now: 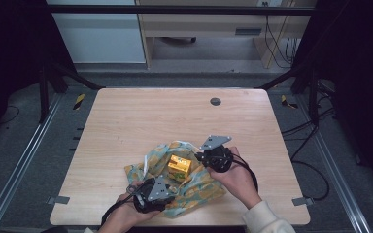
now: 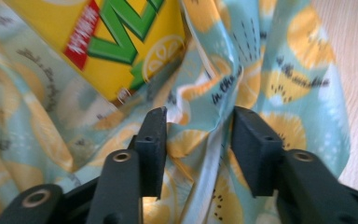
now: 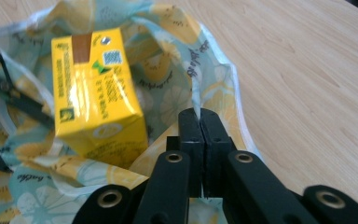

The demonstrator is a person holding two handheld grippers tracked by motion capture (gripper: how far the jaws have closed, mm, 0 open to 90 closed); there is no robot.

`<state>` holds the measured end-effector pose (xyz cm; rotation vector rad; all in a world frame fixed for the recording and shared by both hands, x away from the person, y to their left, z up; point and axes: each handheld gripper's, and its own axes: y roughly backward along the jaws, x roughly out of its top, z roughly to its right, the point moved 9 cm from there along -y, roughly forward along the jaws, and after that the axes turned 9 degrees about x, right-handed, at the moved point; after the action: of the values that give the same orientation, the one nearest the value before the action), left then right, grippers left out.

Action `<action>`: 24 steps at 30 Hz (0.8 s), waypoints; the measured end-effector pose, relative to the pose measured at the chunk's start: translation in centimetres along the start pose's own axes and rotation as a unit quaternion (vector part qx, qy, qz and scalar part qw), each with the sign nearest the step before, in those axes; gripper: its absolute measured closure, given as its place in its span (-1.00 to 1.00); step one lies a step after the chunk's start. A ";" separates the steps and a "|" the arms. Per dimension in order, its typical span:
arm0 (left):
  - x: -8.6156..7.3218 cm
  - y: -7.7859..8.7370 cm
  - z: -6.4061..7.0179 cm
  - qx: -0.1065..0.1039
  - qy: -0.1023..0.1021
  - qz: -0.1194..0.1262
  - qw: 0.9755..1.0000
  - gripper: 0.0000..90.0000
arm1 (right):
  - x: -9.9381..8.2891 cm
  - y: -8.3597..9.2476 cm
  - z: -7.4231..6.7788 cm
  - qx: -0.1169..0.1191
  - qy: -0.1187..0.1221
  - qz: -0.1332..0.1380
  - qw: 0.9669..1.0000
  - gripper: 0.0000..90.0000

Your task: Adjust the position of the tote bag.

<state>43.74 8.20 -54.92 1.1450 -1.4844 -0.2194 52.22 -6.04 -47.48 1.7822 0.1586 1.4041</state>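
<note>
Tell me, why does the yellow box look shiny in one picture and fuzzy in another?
In the right gripper view the yellow box sits a little away, sharp, with white glare streaks on its glossy side. In the left gripper view it is very close, so its letters blur, and so does the lemon-print bag. In the high view the table is brightly lit while the room around it is dark.

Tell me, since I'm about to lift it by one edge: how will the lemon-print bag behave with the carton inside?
The lemon-print bag lies crumpled in soft folds, so it will probably sag. The yellow carton stands loose inside and may tip or slide. The right hand-held gripper pinches only a thin edge, which might slip.
</note>
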 end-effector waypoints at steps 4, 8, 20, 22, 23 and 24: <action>-0.4 -0.4 0.4 0.000 -0.008 -0.019 1.000 0.55 | 0.7 -0.1 0.8 0.003 -0.016 0.015 1.000 1.00; -0.4 -0.6 0.5 0.000 -0.005 -0.024 1.000 0.74 | 0.9 -0.4 1.8 0.000 -0.029 0.021 0.999 1.00; 0.0 -0.1 0.2 0.016 -0.008 -0.021 1.000 1.00 | 0.8 -1.3 3.6 -0.008 -0.048 0.022 0.999 1.00; -0.1 -0.1 0.3 0.013 -0.012 -0.025 1.000 1.00 | 0.8 -1.5 3.9 -0.010 -0.049 0.022 0.999 1.00; -0.2 -0.1 0.5 0.010 -0.015 -0.028 0.999 1.00 | 0.6 -1.9 4.4 -0.012 -0.057 0.021 0.998 1.00; -0.3 -0.1 0.6 0.009 -0.016 -0.029 0.999 1.00 | 0.5 -2.1 4.7 -0.013 -0.059 0.020 0.998 1.00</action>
<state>43.29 8.07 -55.36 1.2045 -1.4853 -0.2646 57.16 -6.91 -48.59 1.8505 0.0422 1.3173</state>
